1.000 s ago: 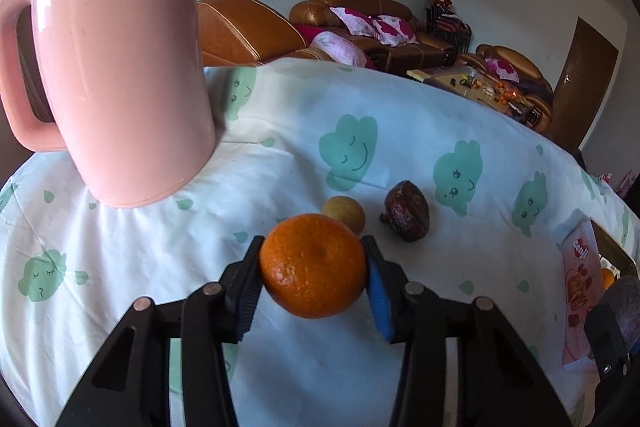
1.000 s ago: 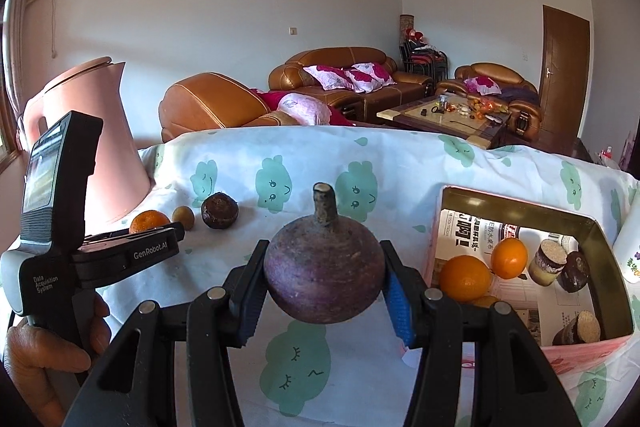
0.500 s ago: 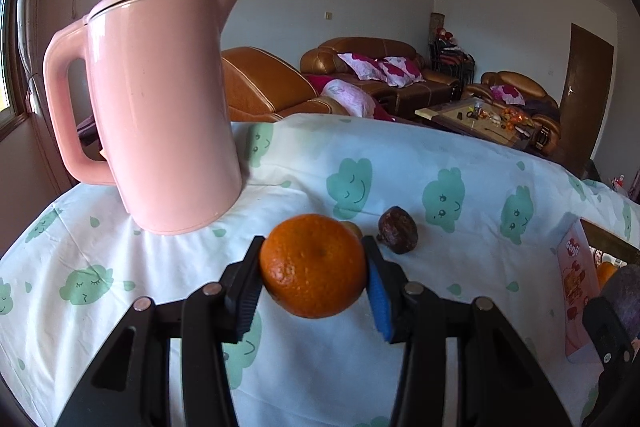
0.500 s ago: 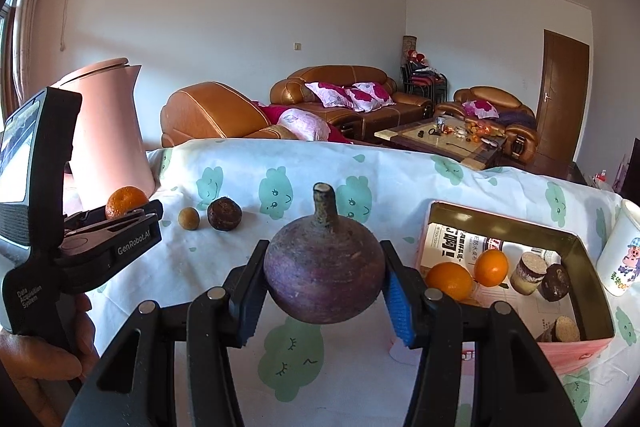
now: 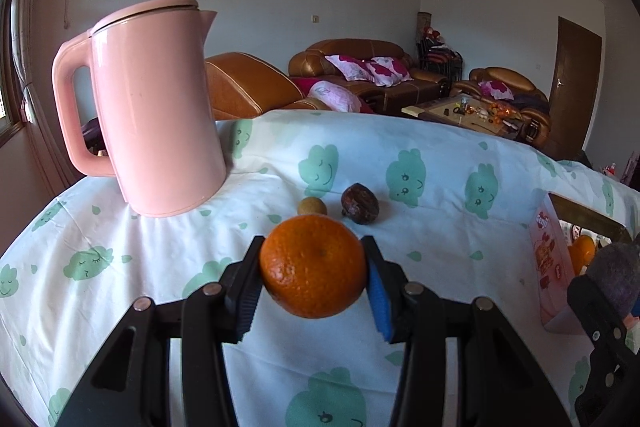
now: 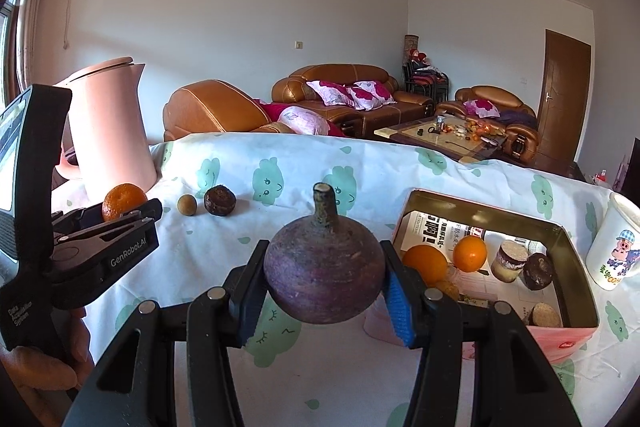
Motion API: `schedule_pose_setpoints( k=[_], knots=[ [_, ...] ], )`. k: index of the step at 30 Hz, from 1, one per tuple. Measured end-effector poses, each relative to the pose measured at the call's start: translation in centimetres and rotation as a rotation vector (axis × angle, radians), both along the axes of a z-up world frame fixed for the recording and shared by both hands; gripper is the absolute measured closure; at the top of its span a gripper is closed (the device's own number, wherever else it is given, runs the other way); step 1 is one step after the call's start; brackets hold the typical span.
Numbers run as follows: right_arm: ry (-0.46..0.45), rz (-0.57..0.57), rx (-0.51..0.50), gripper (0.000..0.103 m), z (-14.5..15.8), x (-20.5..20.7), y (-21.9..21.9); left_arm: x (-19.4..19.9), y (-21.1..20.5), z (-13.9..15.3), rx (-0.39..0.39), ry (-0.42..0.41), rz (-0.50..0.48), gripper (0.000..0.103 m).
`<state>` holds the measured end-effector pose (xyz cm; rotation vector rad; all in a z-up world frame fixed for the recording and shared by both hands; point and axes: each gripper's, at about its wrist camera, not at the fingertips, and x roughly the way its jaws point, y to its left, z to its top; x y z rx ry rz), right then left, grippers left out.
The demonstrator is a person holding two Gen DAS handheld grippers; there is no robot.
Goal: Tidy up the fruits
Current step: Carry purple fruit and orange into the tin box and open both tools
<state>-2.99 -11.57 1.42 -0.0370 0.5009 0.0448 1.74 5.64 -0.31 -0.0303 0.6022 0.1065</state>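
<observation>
At the far left of the table, which is draped in a thin white cloth printed with green clouds, stands a tall pink kettle, smooth and glossy with a lid and loop handle; it is set well back, out of the way of the work. Just right of its base lie a small round tan fruit and a dark, wrinkled brown fruit, close together and not yet gathered.

The left gripper has its jaws part closed on a mandarin, the ribbed pads pressing its dimpled orange skin on both sides and lifting it clear of the cloth, presumably for carrying to the tin.

Further right, the right gripper clamps a squat purple fruit the same way, matte and rough, its stubby woody stem pointing up.

Right again sits an open rectangular metal tin, lined with newspaper and already holding two oranges and several brown fruits: it looks like the collecting place. A white printed mug stands just beside it.
</observation>
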Motion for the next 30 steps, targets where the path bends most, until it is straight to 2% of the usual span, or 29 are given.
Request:
schedule_pose_setpoints(
  k=[19, 30],
  knots=[
    [-0.028, -0.064, -0.022, 0.049, 0.5, -2.3, -6.5, -1.9, -7.7, -0.1, 0.003, 0.011, -0.143, 0.055],
    [-0.078, -0.157, -0.008, 0.049, 1.7, -2.5, -11.4, -2.2, -12.0, 0.7, 0.003, -0.023, -0.217, 0.055]
  ],
)
